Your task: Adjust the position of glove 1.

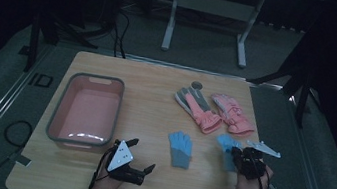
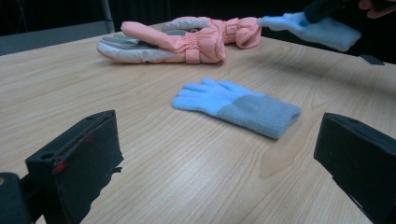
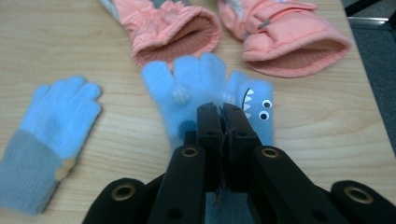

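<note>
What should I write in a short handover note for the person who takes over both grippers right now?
Right gripper: shut on the blue glove with the face, lifted off the table.
Left gripper: open, holding nothing, near the table's front edge.
Second blue glove: flat on the table between the grippers.
Two pink ski gloves: side by side farther back.
Pink basin: holds no glove.
Done: one glove picked up. Left, probably: put the gloves in the basin.

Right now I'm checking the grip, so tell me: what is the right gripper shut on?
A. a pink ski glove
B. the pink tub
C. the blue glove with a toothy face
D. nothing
C: in the right gripper view the right gripper is shut on the blue glove, with its face beside the fingers.
</note>
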### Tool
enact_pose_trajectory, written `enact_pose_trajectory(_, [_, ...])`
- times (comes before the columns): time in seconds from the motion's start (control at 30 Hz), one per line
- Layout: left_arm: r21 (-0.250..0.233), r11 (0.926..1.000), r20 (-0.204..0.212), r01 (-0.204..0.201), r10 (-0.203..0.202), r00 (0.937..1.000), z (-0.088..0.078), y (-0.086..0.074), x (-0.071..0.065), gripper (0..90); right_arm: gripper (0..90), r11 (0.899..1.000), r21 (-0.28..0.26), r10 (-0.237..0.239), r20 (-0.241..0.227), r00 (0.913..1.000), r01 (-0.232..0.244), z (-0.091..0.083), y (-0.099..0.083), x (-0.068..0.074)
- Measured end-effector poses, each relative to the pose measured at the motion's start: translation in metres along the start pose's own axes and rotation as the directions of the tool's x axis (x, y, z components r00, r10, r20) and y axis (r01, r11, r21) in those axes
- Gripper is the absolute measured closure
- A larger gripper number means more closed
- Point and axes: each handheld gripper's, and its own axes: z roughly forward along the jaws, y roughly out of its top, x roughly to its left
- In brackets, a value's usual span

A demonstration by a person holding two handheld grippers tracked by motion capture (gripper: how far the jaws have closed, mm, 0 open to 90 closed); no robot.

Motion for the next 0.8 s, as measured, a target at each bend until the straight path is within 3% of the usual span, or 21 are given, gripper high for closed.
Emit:
enact_pose_trajectory(0.1, [0.001, 1.0000, -0.001, -0.001, 0.001, 1.0000, 0.000, 0.000, 0.000, 0.7, 86.9, 1.000, -0.018, 0.013, 0.028, 0.9995, -0.012, -0.001, -0.006, -0.002])
enact_pose_trajectory(0.23, [-0.001, 1.0000, -0.005, -0.005, 0.005, 1.0000, 0.000, 0.000, -0.001, 0.7, 86.8, 1.000, 0.015, 0.026, 0.037, 0.9990, -0.027, 0.014, -0.015, -0.005])
enact_pose_trajectory(0.33, [-0.002, 1.0000, -0.005, -0.004, 0.004, 1.0000, 0.000, 0.000, -0.001, 0.8, 86.7, 0.998, 0.038, 0.044, 0.028, 0.9986, -0.045, 0.025, -0.020, -0.006])
enact_pose_trajectory(0.5, [-0.002, 1.0000, -0.002, -0.002, 0.002, 1.0000, 0.000, 0.000, 0.000, 0.7, 85.8, 0.997, 0.076, 0.032, 0.033, 0.9990, -0.034, 0.040, -0.028, -0.008])
enact_pose_trajectory(0.8, [-0.001, 1.0000, 0.001, -0.003, 0.003, 1.0000, 0.000, 0.000, 0.000, 0.7, 79.1, 0.994, 0.101, 0.045, 0.020, 0.9988, -0.047, 0.048, -0.032, -0.011])
